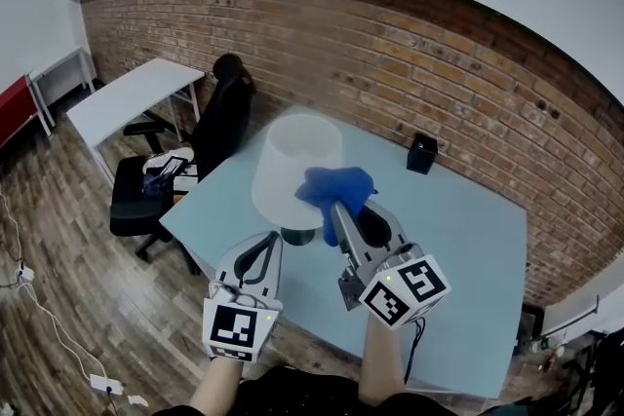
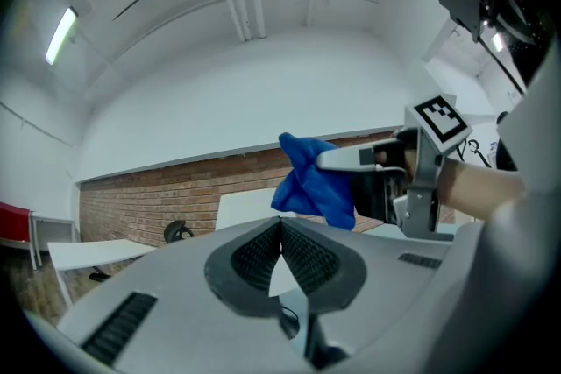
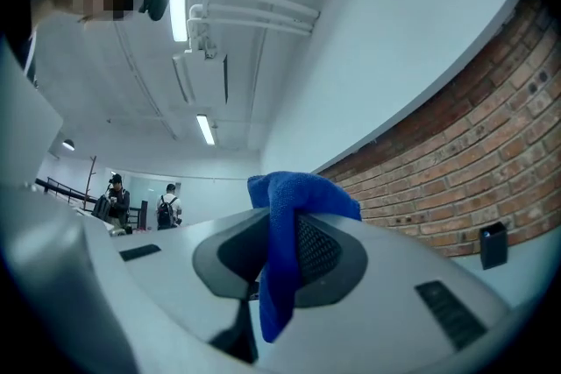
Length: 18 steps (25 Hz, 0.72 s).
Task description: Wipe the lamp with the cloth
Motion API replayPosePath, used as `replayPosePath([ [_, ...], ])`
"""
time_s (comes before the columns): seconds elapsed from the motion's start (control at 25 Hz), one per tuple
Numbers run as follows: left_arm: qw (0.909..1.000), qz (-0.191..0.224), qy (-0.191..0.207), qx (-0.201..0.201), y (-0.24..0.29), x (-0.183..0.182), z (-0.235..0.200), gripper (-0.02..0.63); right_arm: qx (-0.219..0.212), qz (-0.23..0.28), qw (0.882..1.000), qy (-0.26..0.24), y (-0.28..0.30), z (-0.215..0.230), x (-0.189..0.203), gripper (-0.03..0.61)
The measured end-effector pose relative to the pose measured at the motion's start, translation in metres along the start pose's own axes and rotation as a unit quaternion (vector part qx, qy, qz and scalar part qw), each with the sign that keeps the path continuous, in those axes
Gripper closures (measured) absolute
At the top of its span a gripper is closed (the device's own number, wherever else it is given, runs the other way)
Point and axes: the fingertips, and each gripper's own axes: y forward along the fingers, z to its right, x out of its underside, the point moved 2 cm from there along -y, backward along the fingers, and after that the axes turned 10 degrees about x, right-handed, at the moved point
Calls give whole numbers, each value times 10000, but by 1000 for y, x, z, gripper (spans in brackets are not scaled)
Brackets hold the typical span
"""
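A lamp with a white shade (image 1: 297, 166) and a dark base (image 1: 297, 236) stands on the pale blue table (image 1: 468, 239). My right gripper (image 1: 338, 208) is shut on a blue cloth (image 1: 336, 187), which is held up against the shade's right side. The right gripper view shows the cloth (image 3: 285, 215) draped between the jaws. My left gripper (image 1: 268, 244) is shut with nothing in it, pointing up just in front of the lamp base. The left gripper view shows the cloth (image 2: 311, 179) and part of the shade (image 2: 244, 208) beyond the closed jaws.
A small black box (image 1: 421, 154) sits at the table's far edge by the brick wall. A black office chair (image 1: 185, 170) stands off the table's left corner, with a white desk (image 1: 127, 97) behind it. Cables lie on the wood floor at left.
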Motion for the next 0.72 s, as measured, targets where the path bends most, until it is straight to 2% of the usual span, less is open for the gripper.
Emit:
replayPosePath([
  [0.32,9997,60,-156,-182,12,8,-29,604,-267,-203,9981,-523,50,0,-24,517],
  [0.48,9998,41,-198,-72,24,12,-31,604,-35,-665,9956,-654,59,16,4,517],
  [0.72,9995,-83,-289,5,38,25,-38,604,37,-1234,9914,-440,46,35,56,517],
])
